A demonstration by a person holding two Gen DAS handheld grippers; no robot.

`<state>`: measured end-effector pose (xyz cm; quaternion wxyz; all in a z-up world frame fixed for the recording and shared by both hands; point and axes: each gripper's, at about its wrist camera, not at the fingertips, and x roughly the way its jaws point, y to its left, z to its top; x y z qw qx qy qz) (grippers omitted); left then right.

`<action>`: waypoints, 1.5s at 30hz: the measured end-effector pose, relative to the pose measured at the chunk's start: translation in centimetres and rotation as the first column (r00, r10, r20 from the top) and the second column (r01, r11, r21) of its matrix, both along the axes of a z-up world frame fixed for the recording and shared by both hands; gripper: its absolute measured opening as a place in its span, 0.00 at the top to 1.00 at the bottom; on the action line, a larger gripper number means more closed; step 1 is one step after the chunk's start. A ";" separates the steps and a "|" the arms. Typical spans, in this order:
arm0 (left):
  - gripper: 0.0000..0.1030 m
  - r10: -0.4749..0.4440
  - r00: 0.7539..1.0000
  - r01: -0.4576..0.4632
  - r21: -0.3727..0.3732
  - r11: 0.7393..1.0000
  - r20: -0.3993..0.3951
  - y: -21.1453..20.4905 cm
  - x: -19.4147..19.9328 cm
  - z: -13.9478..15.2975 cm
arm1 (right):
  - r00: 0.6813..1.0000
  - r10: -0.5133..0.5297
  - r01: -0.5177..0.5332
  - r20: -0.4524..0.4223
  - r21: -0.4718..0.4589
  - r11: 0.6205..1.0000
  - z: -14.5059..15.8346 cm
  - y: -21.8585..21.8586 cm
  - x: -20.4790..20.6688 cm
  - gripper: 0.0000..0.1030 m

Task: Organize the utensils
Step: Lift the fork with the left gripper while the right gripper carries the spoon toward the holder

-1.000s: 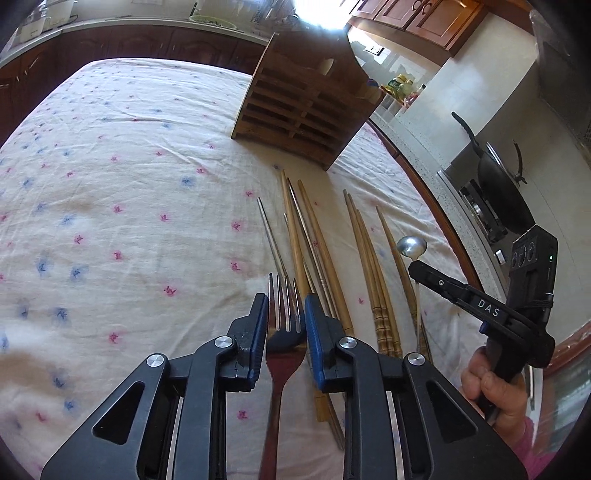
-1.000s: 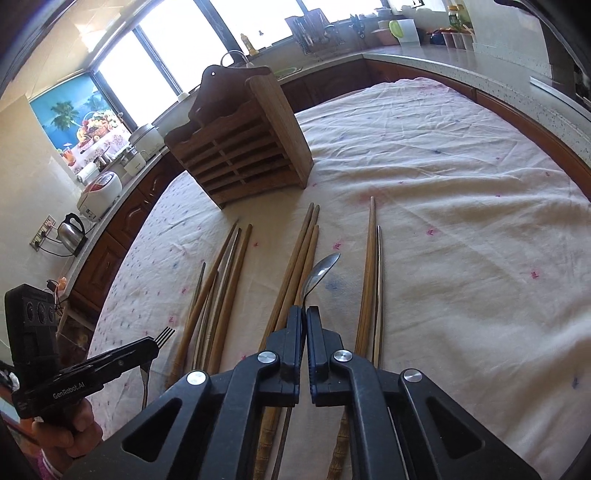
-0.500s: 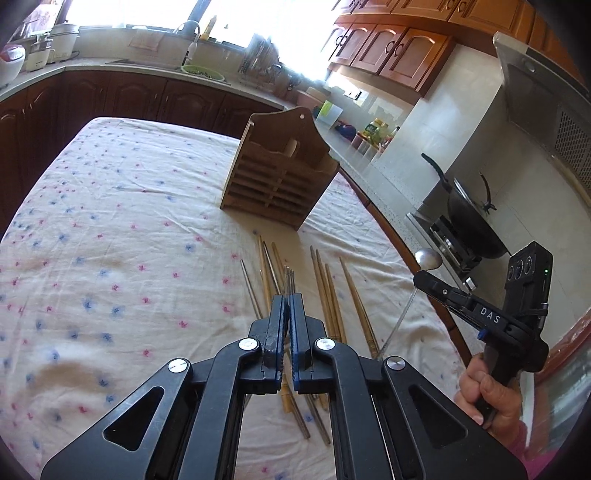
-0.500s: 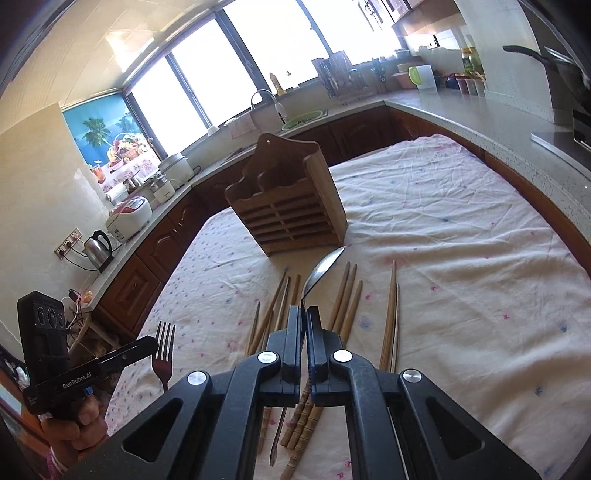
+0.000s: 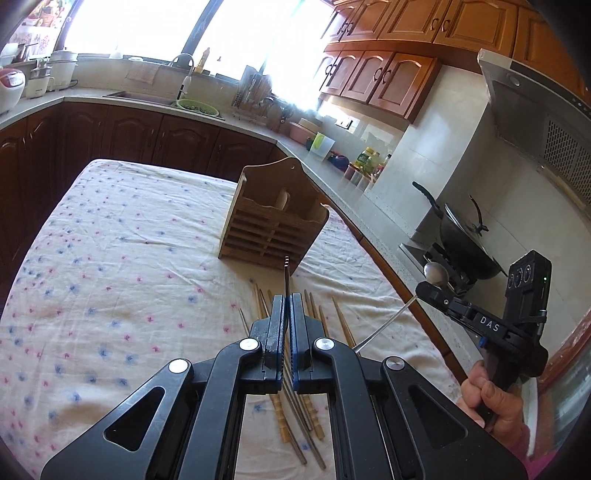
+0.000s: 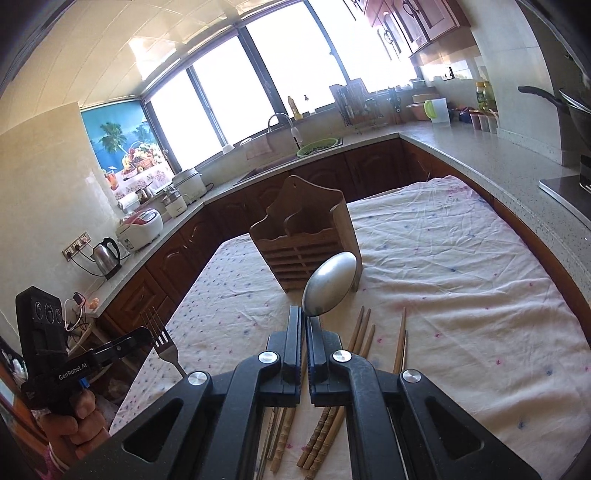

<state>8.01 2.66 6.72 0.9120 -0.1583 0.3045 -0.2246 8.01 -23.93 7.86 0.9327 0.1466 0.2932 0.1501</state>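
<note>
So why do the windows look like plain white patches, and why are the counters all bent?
Left wrist view: daylight overexposes the window, glare spilling onto the cabinets; the fisheye lens curves the counter. Right wrist view: the window is blown out too, the counter bows, and the spoon looms large because it sits near the lens.

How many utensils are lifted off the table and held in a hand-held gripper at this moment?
2. The fork is clamped in the left hand-held gripper; the spoon is clamped in the right hand-held gripper. Both are raised in front of the wooden holder; the chopsticks lie on the tablecloth.
</note>
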 end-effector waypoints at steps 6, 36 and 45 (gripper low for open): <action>0.99 0.001 0.999 -0.001 0.006 1.000 0.034 -0.1 1.1 1.3 | 1.000 -0.002 0.002 0.015 -0.001 1.000 0.8 -0.2 0.8 0.98; 0.99 0.062 0.986 -0.017 -0.277 0.961 0.154 -2.0 22.6 6.5 | 0.982 -0.046 0.084 0.185 -0.207 0.975 6.1 2.1 18.3 0.98; 0.99 0.121 0.992 -0.101 -0.323 0.941 0.043 0.2 24.3 0.0 | 0.993 -0.007 0.040 0.120 -0.275 0.961 0.6 4.5 20.2 0.98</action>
